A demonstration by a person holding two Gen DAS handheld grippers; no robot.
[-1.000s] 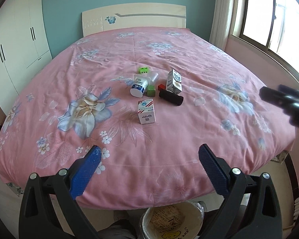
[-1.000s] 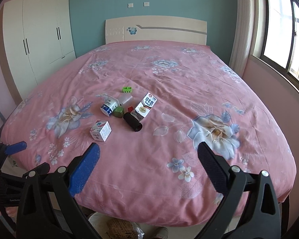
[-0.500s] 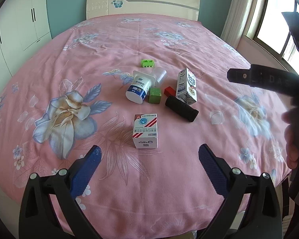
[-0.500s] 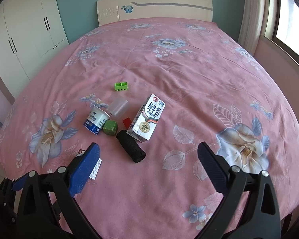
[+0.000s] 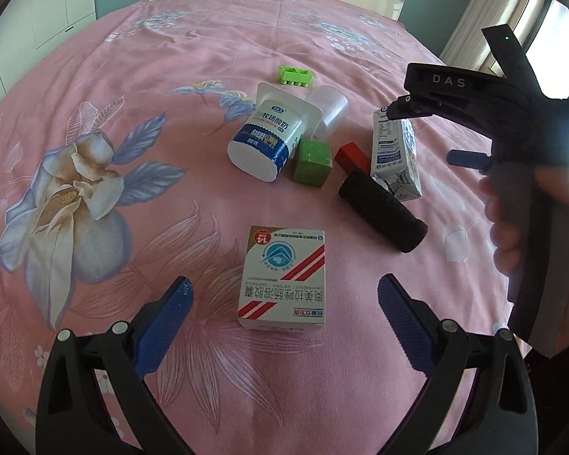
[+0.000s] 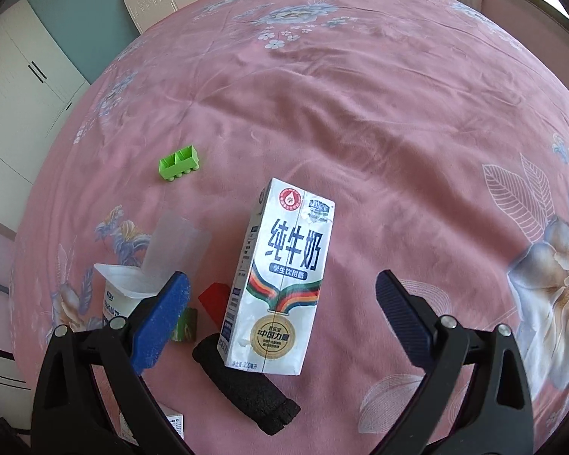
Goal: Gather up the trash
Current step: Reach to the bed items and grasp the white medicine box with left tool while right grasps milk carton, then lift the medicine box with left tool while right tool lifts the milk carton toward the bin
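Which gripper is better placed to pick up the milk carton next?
The right. The milk carton lies directly between the open fingers of the right gripper. The left gripper, also open, faces the medicine box instead, with the carton off to its right.

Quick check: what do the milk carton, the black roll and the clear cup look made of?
Milk carton: glossy coated paperboard, judging by folded seams and printed faces. Black roll: probably foam or sponge, matte and coarsely pitted. Clear cup: thin translucent plastic, frosted, with the bedspread showing through.

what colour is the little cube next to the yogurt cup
Green. The cube shows best in the left wrist view, beside the yogurt cup.
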